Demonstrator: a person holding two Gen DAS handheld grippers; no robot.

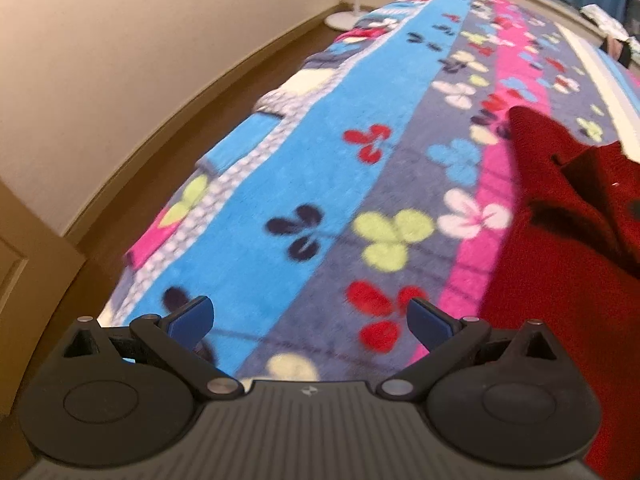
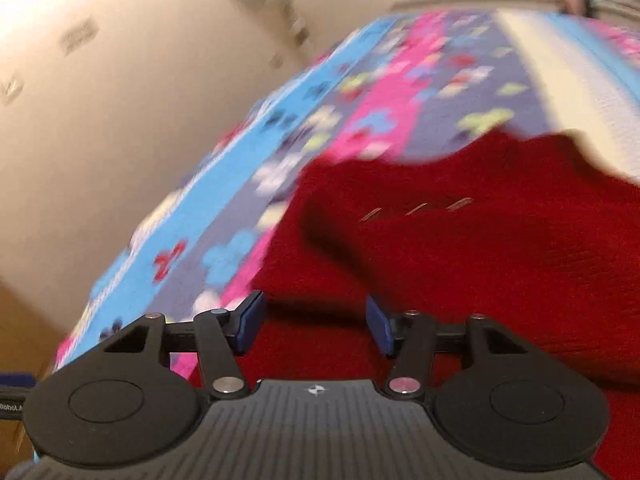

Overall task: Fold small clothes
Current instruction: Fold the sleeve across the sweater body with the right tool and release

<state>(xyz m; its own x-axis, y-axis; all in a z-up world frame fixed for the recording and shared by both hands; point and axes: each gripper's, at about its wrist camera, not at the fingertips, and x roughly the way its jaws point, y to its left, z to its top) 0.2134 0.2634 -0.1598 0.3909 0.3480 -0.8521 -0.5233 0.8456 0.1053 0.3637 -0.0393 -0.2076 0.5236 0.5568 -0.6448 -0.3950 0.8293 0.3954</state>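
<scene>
Tongs both gaping, gripping nothing: my left gripper (image 1: 310, 322) hovering over floral blanket (image 1: 304, 184), my right gripper (image 2: 316, 324) over red sweater (image 2: 480, 248).

Flowered blanket (image 1: 304, 184) lies bare ahead of left gripper (image 1: 310, 320); red sweater (image 2: 480, 248) covers the surface under right gripper (image 2: 316, 324).

A flowered striped blanket (image 1: 320, 184) covers the bed; a white fan stand (image 1: 347, 12) stands beside the wall (image 1: 120, 60)
</scene>
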